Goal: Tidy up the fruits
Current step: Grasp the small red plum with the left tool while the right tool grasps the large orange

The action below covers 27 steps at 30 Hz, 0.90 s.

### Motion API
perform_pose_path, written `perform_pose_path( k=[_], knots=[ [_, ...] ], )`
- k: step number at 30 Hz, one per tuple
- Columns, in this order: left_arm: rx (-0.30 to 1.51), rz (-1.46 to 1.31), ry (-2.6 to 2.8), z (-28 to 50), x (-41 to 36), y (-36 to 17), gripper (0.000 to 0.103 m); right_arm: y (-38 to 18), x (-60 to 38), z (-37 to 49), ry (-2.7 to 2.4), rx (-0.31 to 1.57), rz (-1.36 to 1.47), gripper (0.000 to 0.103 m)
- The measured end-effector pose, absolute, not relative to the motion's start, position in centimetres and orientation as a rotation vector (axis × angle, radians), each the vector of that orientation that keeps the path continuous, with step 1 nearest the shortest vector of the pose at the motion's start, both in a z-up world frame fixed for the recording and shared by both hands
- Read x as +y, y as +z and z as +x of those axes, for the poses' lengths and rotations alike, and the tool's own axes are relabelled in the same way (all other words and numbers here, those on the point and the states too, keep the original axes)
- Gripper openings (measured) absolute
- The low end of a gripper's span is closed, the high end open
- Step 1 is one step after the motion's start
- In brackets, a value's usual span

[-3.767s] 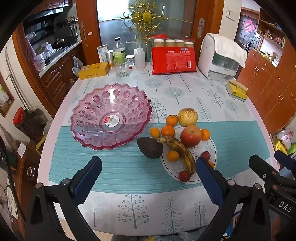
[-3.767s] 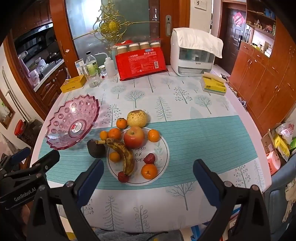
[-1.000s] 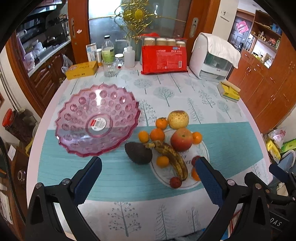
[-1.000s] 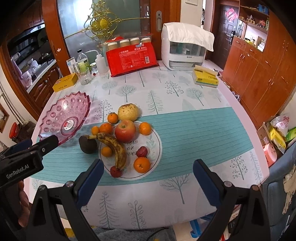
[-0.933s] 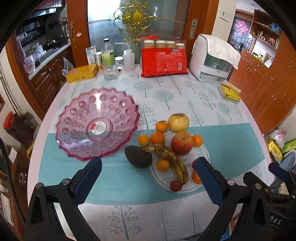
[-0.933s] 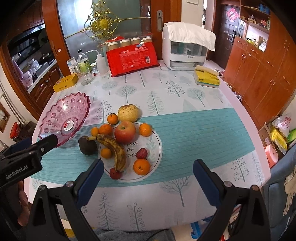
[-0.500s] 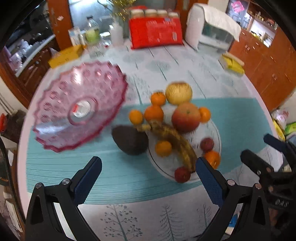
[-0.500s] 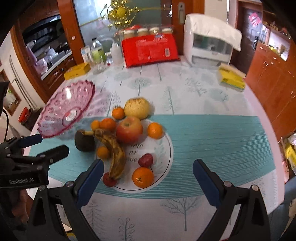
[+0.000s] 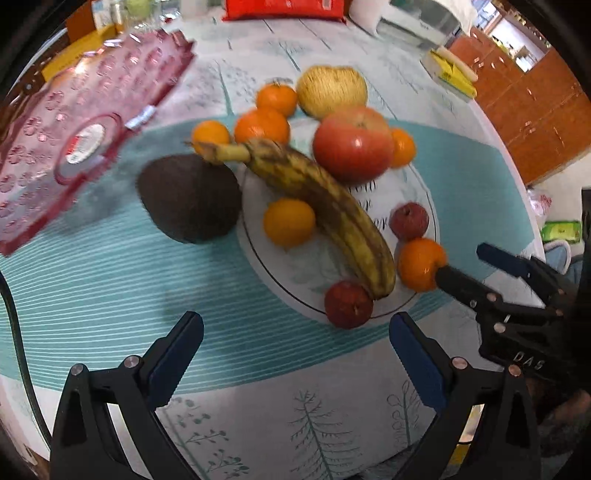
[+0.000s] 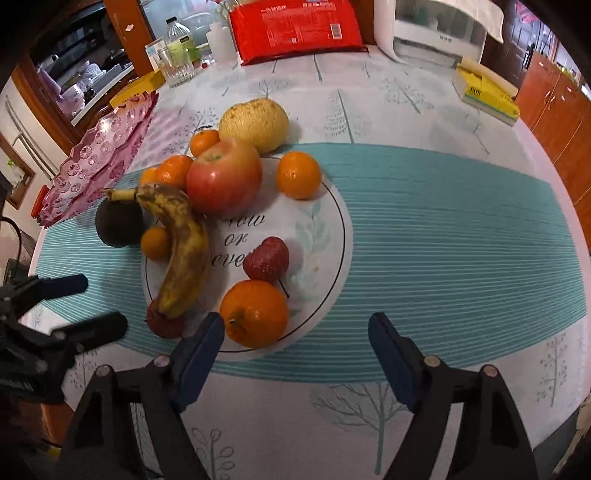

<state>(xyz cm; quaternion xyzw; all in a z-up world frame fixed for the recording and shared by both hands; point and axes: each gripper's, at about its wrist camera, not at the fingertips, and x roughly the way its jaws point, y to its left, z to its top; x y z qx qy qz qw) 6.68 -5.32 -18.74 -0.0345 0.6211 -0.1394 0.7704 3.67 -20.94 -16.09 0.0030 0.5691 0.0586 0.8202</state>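
A round white plate (image 10: 325, 206) on the teal runner holds a spotted banana (image 10: 183, 251), a red apple (image 10: 223, 177), several oranges and small red fruits. A dark avocado (image 9: 188, 197) lies left of the plate; a yellow pear (image 10: 255, 125) lies behind it. An empty pink glass bowl (image 9: 55, 125) stands at the left. My left gripper (image 9: 295, 354) is open, just short of the plate's near rim. My right gripper (image 10: 295, 354) is open, its left finger beside the nearest orange (image 10: 255, 314).
At the table's far edge stand a red package (image 10: 295, 27), bottles and a glass (image 10: 177, 62), a white appliance (image 10: 436, 33) and a yellow box (image 10: 484, 96). Wooden cabinets (image 9: 524, 110) stand at the right, past the table edge.
Both grippers have dropped and moved forward toward the plate of fruit; the fruit now looms much larger. Both stay open and empty. The fruits have not moved.
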Motion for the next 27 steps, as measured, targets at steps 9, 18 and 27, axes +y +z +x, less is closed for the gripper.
perform_pose_path(
  k=[9, 18, 27],
  knots=[
    [1.381, -0.025, -0.358, 7.2, -7.6, -20.5, 0.077, -16.5, -20.2, 4.8, 0.152, 1.213, -0.008, 0.079],
    [1.335, 0.047, -0.411, 7.8, -10.7, -21.0, 0.048, -17.5, -19.5, 5.7, 0.202, 1.267, 0.036, 0.066],
    [1.337, 0.053, -0.433, 7.6, -11.9, -20.8, 0.031, -18.6, -19.4, 5.6, 0.244, 1.336, 0.113, 0.060]
  ],
)
